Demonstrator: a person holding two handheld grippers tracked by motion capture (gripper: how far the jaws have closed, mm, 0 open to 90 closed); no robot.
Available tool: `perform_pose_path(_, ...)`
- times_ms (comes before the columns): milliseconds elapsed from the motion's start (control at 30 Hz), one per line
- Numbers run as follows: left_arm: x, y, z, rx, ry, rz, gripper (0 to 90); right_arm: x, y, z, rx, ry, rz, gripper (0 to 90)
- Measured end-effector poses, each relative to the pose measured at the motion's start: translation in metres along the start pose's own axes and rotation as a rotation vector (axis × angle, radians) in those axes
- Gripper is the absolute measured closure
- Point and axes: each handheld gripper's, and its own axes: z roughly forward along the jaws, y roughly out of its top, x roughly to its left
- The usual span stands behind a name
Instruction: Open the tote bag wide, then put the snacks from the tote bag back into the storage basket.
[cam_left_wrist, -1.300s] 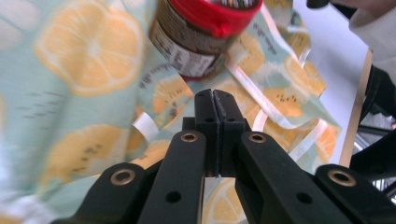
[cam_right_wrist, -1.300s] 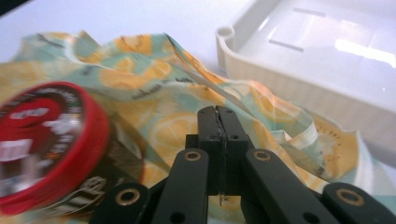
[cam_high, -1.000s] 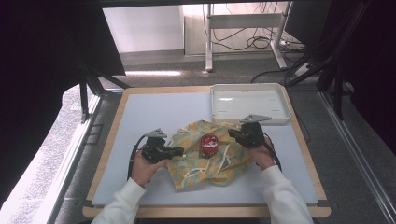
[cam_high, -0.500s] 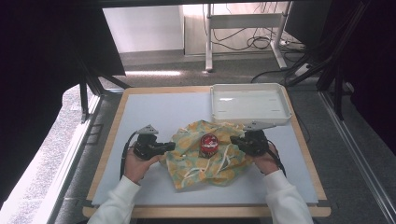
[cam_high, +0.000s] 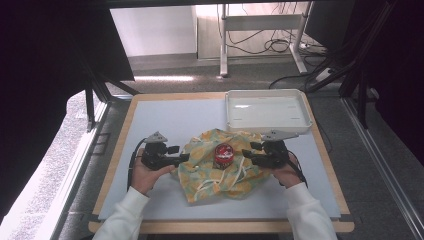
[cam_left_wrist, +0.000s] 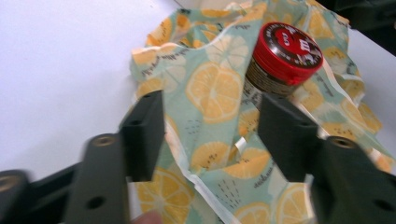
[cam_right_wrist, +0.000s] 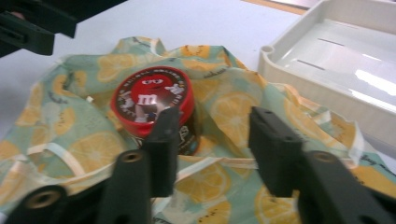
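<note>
Left tongs (cam_left_wrist: 210, 121) spread wide over lemon-print cloth (cam_left_wrist: 215, 93), right tongs (cam_right_wrist: 210, 140) spread beside red-lidded jar (cam_right_wrist: 152, 100), gripping nothing

Lemon-print bag (cam_high: 220, 165): soft matt cloth, wrinkled. Jar lid (cam_right_wrist: 152, 101): glossy red plastic. Tray (cam_high: 265, 111): smooth glossy white plastic. Counter (cam_high: 170, 117): matt pale surface, wood-edged. Jaws: matt black plastic.

Jar (cam_right_wrist: 152, 109): lower body hidden in folds of lemon-print cloth (cam_high: 220, 167); lid print too small to read in high view. Left gripper view: jaws' near parts blurred, cloth cut off at bottom edge. White tray (cam_right_wrist: 336, 60) cut off at right in right gripper view.
</note>
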Motion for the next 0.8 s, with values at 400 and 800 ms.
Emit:
perform_pose_path(400, 0.002, -0.001, 0.000, 0.015, 0.031, 0.009, 30.6, 0.008, 0.004, 0.004, 0.065, 0.007, -0.017, 32.2)
perform_pose_path(800, 0.006, -0.004, 0.000, 0.020, 0.053, -0.018, 29.9, 0.020, 0.010, 0.018, 0.122, 0.027, -0.045, 23.7)
